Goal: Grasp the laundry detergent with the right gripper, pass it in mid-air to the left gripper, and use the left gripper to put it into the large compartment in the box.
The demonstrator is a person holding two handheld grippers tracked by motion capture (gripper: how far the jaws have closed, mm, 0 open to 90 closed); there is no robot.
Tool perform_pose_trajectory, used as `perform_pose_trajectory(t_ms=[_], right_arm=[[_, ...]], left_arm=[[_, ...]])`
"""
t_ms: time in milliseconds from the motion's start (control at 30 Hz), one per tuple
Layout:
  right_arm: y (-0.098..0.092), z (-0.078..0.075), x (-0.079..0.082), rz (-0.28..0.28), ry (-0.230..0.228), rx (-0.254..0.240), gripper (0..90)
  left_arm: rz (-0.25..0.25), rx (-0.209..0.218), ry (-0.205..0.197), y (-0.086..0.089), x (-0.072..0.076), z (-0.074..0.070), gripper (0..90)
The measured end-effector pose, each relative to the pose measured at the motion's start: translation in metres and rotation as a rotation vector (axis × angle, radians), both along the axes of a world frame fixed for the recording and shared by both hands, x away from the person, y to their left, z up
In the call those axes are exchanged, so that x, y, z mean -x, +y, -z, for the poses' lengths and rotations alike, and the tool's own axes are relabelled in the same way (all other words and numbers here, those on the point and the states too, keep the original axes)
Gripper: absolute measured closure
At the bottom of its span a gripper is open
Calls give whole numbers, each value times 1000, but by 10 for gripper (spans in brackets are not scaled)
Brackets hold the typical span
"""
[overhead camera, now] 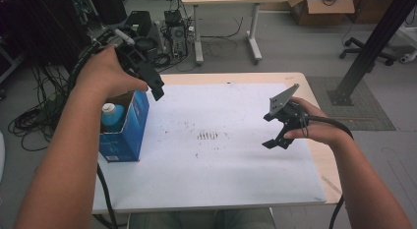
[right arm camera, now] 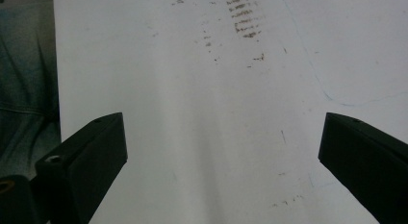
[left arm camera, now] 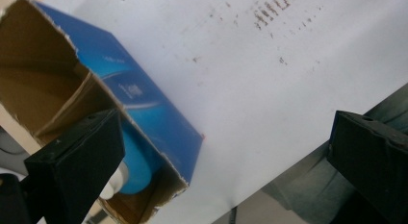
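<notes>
The left hand-held gripper [overhead camera: 156, 89] is raised above the left part of the table [overhead camera: 324, 160], just over the top right edge of the open blue carton [overhead camera: 133, 130]. In the left gripper view its two black jaws stand wide apart and hold nothing; one jaw lies in front of the carton opening, the other is well clear over the table edge.

The blue carton stands upright at the left edge of the table, on the white sheet [overhead camera: 221, 165] that covers the tabletop. Its top is torn open, showing brown inner walls and a cardboard divider [left arm camera: 72, 106]. A blue bottle [overhead camera: 112, 117] with a white cap stands inside the carton, in the compartment nearest the person; in the left gripper view the blue bottle body [left arm camera: 137, 164] shows between the divider and the carton's blue wall.

The right hand-held gripper [overhead camera: 278, 140] is held above the right part of the table, well apart from the carton, with its jaws pointing down toward the white sheet. A grey three-cornered plate [overhead camera: 281, 99] sits on top of it. In the right gripper view the jaws are spread wide with nothing between them, over the bare sheet.

A cluster of small brown marks [overhead camera: 209, 135] lies on the sheet near the table centre, between the two grippers.
</notes>
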State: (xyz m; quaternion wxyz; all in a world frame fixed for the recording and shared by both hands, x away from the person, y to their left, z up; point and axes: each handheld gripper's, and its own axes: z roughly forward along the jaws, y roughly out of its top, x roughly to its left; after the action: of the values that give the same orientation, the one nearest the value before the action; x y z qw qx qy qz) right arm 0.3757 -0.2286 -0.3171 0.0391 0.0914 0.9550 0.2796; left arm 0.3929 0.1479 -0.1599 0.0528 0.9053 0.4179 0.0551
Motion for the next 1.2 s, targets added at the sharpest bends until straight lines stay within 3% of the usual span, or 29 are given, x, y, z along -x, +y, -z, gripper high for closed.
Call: perform_pose_trajectory(t_ms=[233, 400, 567, 867, 1100, 1200], right_arm=[[0, -5, -4, -3, 7, 34, 30], [3, -9, -7, -7, 7, 49, 30], [8, -14, -6, -33, 11, 76, 31], [17, -22, -7, -49, 10, 137, 32], [25, -23, -6, -52, 14, 166, 33], [26, -21, -5, -57, 19, 179, 33]], left_arm=[[205, -24, -2, -19, 8, 5, 3], [303, -36, 17, -26, 10, 13, 3], [369, -22, 50, -30, 9, 25, 2], [504, -49, 97, -40, 13, 46, 3], [601, -99, 125, -56, 19, 61, 3], [621, -114, 130, -61, 20, 65, 3]])
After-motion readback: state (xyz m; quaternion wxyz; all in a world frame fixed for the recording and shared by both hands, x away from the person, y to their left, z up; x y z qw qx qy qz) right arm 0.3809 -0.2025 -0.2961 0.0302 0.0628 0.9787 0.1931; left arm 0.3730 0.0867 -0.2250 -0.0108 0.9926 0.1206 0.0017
